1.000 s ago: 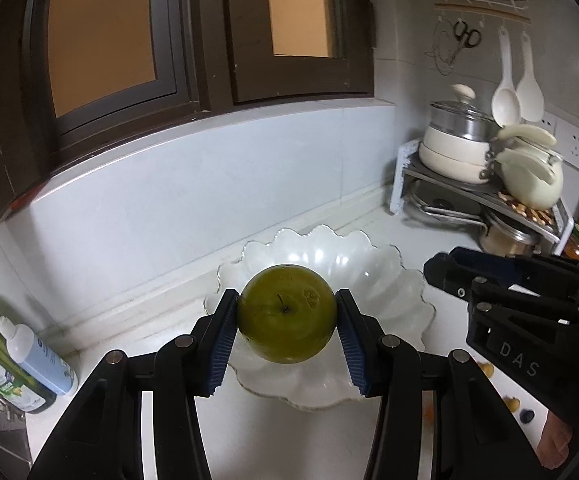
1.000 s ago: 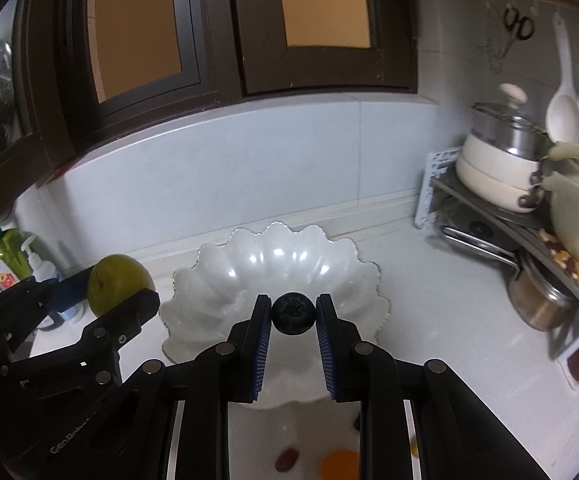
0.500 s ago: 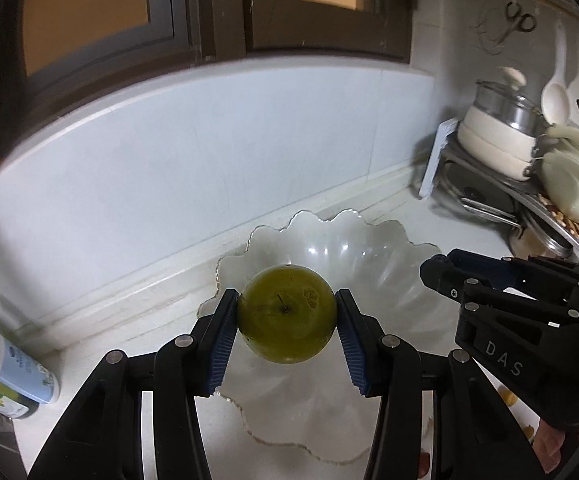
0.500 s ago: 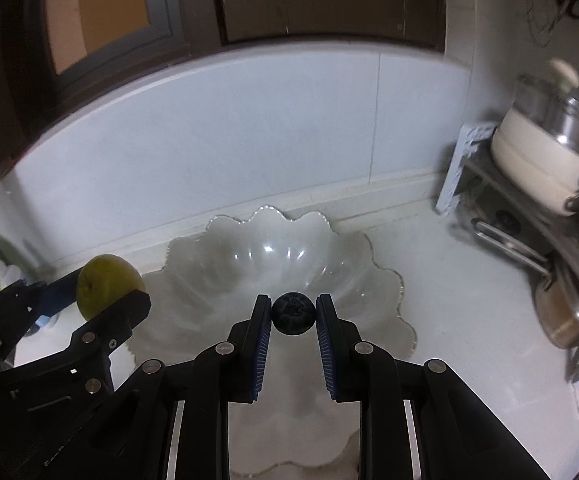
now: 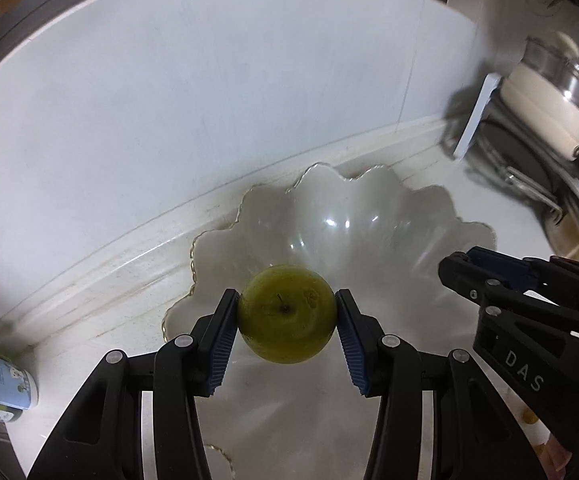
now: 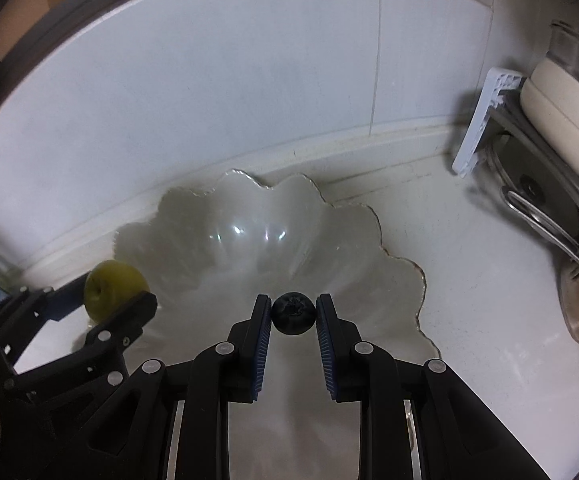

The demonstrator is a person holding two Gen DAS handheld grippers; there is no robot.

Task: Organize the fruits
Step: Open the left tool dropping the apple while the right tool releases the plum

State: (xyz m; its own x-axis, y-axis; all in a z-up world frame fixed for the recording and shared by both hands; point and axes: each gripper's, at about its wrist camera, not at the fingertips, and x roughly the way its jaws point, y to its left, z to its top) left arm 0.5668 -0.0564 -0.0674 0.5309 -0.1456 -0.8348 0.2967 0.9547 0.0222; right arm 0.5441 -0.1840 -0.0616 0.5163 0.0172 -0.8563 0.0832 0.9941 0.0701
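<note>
Apple [image 5: 285,320] was clamped in my left gripper [image 5: 286,330], held over the near left side of the bowl [image 5: 369,216]. Berry [image 6: 292,313] was pinched in my right gripper [image 6: 292,320], above the bowl's near middle. Bowl looked empty, on the counter [image 6: 481,280] by the wall. Step: carrying both fruits to the bowl. Next I judged: lower each close to the bottom, then release; the apple could roll.
</note>
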